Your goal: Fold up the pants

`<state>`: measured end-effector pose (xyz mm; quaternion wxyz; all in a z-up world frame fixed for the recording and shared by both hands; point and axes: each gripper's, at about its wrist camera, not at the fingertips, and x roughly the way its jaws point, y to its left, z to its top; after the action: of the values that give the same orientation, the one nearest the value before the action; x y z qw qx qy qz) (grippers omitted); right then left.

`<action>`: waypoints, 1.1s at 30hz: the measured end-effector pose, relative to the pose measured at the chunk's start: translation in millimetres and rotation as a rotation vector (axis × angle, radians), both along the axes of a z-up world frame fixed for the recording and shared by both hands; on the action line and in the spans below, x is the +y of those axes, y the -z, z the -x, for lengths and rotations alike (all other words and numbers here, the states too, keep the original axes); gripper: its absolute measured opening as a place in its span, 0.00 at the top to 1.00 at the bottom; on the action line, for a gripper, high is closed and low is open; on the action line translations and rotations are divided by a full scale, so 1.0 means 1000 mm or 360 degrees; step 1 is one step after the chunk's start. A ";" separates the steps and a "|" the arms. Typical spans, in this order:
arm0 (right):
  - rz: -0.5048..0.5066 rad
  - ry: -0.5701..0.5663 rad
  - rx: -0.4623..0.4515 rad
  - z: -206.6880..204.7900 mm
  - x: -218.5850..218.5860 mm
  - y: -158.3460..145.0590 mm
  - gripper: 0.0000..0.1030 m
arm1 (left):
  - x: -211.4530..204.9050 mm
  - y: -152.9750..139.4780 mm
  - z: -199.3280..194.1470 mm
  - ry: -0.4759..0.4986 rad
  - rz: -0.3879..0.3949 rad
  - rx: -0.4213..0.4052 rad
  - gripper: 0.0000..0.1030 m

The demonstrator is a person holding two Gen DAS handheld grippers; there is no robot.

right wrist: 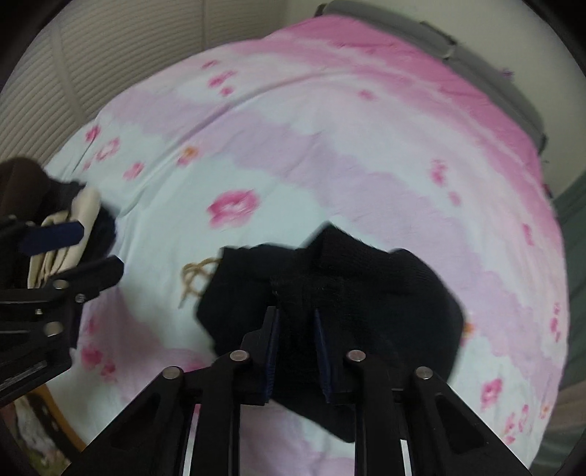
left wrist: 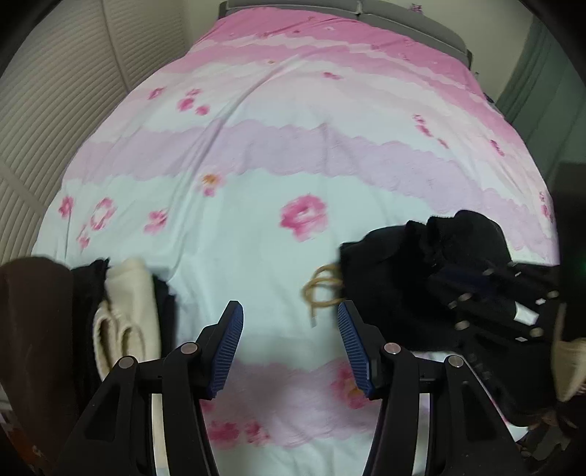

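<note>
Black pants (right wrist: 366,278) lie bunched on the bed's near right part, with a tan drawstring (right wrist: 196,274) trailing out at their left. My right gripper (right wrist: 296,318) is shut on a fold of the pants. In the left wrist view the pants (left wrist: 421,263) and drawstring (left wrist: 322,289) are at the right, with the right gripper (left wrist: 498,296) on them. My left gripper (left wrist: 291,315) is open and empty above the bedsheet, just left of the pants. It also shows at the left edge of the right wrist view (right wrist: 69,249).
A pink and white flowered bedsheet (left wrist: 278,153) covers the bed. A pile of folded clothes, brown, black and cream (left wrist: 124,307), lies at the near left edge. A slatted wall (left wrist: 55,110) is at the left and a grey headboard (left wrist: 403,22) is far off.
</note>
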<state>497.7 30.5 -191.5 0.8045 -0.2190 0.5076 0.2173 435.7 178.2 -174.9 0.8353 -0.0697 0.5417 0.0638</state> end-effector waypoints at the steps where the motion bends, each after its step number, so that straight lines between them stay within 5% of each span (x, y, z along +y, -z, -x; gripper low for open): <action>1: -0.0032 -0.0023 0.0062 0.001 0.007 0.009 0.89 | 0.006 0.003 0.002 -0.0011 0.0000 0.0008 0.48; 5: -0.0094 -0.0039 0.0220 0.006 0.028 0.037 0.89 | 0.025 0.006 0.012 -0.0057 -0.0004 0.0022 0.48; 8: -0.0266 0.0003 0.0321 0.015 0.022 0.034 0.79 | 0.031 0.007 0.014 -0.0064 0.0015 0.0018 0.47; 10: -0.0340 0.0025 0.0287 0.024 0.009 0.019 0.55 | 0.028 0.007 0.012 -0.0042 0.0050 0.0016 0.44; 14: -0.0381 0.0146 0.0102 0.038 -0.039 -0.019 0.49 | 0.003 0.002 -0.002 0.0059 0.0164 -0.0002 0.36; 16: -0.0381 0.0264 0.0018 0.038 -0.068 -0.033 0.34 | -0.011 -0.001 -0.010 0.0109 0.0231 -0.0009 0.33; 22: -0.0338 0.0645 -0.0205 0.024 -0.156 -0.053 0.32 | -0.060 0.001 -0.049 0.0244 0.0436 -0.0006 0.19; 27: -0.0321 0.0853 -0.0173 0.003 -0.207 -0.034 0.32 | -0.084 0.023 -0.080 0.0200 0.0662 0.0085 0.17; 33: -0.0322 0.0957 -0.0042 -0.013 -0.231 0.004 0.32 | -0.094 0.057 -0.099 0.0012 0.0750 0.0211 0.14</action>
<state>510.6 -200.1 -195.5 0.8568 0.0194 0.5150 0.0162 535.2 83.7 -231.6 0.7588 -0.2564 0.5954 -0.0629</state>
